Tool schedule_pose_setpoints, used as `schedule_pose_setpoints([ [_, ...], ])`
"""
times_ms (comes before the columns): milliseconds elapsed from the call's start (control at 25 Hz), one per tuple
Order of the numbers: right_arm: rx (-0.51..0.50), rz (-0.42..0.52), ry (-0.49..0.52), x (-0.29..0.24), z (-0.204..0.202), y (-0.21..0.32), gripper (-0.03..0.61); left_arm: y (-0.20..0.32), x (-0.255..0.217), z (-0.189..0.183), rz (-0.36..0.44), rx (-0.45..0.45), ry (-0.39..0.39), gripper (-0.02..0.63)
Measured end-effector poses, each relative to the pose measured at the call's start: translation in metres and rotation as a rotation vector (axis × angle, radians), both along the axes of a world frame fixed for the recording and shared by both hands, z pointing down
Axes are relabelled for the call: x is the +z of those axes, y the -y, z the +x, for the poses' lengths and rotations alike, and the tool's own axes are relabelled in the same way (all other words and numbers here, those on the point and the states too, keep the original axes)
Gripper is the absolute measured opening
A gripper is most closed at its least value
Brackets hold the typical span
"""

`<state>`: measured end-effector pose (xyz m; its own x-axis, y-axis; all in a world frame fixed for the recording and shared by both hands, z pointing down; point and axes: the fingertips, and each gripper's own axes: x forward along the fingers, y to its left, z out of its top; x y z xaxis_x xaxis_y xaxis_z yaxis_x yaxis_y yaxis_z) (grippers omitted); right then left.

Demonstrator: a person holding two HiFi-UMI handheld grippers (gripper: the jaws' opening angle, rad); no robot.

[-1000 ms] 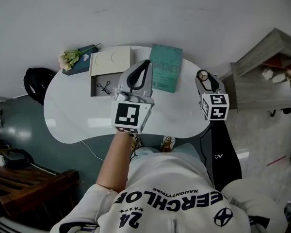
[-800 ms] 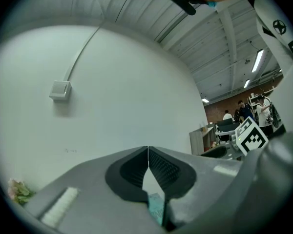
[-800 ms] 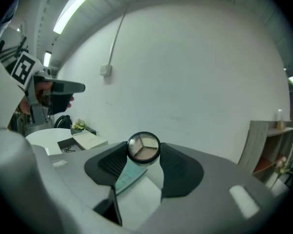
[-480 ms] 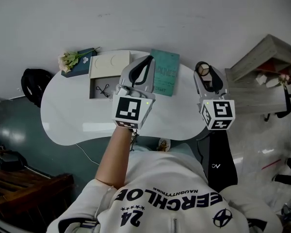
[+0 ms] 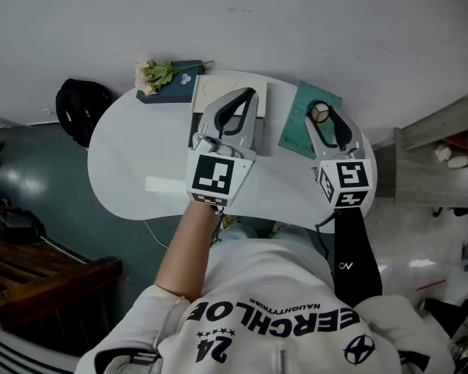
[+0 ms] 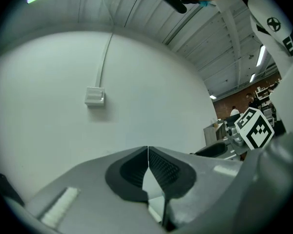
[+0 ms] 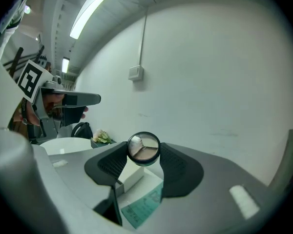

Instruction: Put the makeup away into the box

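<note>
A round makeup compact [image 7: 143, 148] is clenched between the fingers [image 7: 178, 169] of the right gripper [image 5: 320, 111], above a teal booklet [image 5: 295, 131] lying beside the white box [image 5: 205, 92] on the tabletop [image 5: 132, 162]. The fingers [image 6: 171, 172] of the left gripper [image 6: 147, 152] are pressed together on nothing.

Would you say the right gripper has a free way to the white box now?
Probably not: the shut left gripper hangs over the white rectangular box, hiding most of it.
</note>
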<state>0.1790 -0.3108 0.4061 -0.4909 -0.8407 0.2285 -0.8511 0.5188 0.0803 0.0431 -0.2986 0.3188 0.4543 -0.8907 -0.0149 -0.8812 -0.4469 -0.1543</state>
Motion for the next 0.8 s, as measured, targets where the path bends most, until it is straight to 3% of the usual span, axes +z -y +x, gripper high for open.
schedule_pose_setpoints([
  [240,-0.081,-0.012,-0.028,0.010,-0.101,0.008,0.242,0.005,0.005,-0.094,-0.004,-0.071,0.046,0.006],
  [360,-0.109,-0.053,-0.043,0.026,-0.134,0.012,0.242,0.009,0.013,-0.127,-0.024,-0.084,0.013,0.006],
  [600,-0.175,-0.306,-0.105,0.113,-0.194,0.015,0.244,0.010,0.033,-0.161,-0.062,-0.077,-0.015,0.006],
  [800,-0.142,-0.543,-0.183,0.192,-0.208,0.011,0.244,0.009,0.045,-0.182,-0.085,-0.065,-0.021,0.006],
])
